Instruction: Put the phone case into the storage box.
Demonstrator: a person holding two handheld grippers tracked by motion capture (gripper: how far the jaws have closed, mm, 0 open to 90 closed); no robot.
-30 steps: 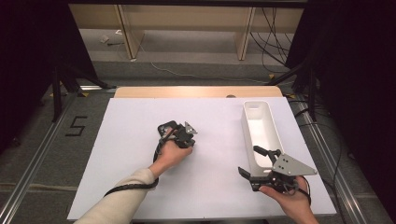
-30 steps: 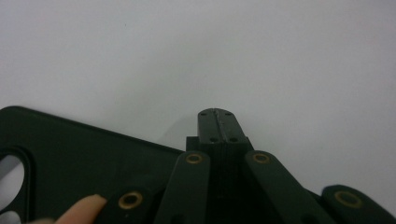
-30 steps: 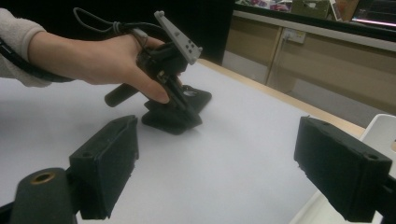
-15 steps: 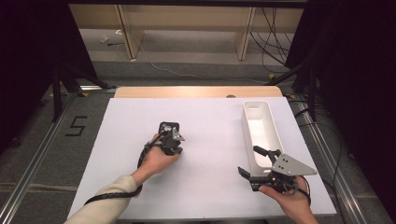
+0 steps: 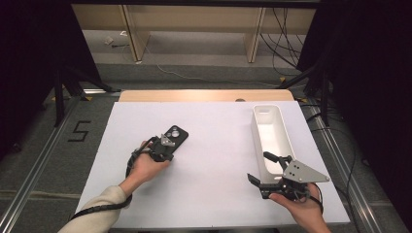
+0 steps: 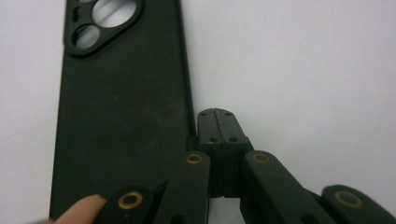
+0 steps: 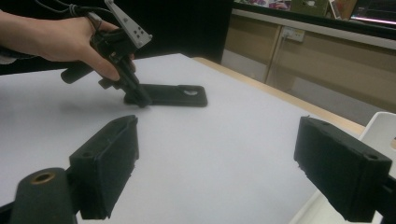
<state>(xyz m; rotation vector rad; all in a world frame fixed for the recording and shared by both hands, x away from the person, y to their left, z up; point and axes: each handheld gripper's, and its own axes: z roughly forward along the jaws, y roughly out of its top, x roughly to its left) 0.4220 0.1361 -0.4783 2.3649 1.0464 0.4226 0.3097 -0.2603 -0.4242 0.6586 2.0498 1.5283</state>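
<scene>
Two grippers are held over a white table (image 5: 218, 145). The left gripper (image 5: 165, 144) is seen in the high view at the table's middle left, its jaws pressed together with nothing between them. In the left gripper view the closed tips (image 6: 218, 128) are set down against the long edge of a black phone case (image 6: 121, 107), which is laid flat on the white surface with its camera cut-outs at the far end. Whether the tips press on the case's edge or merely sit just beside it cannot be told. A fingertip (image 6: 79, 210) is seen at the bottom of that view.

In the high view the phone case (image 5: 176, 134) is placed left of the table's centre, well apart from a white oblong bin (image 5: 272, 133) that is stood along the right side. The right gripper (image 5: 265, 180) is held near the front right corner, just beside the near end of the bin. Its jaws are spread wide and nothing is caught between them, as is shown in the right gripper view, where the left hand (image 7: 60, 39) and the case (image 7: 173, 95) are seen farther off across the table.
</scene>
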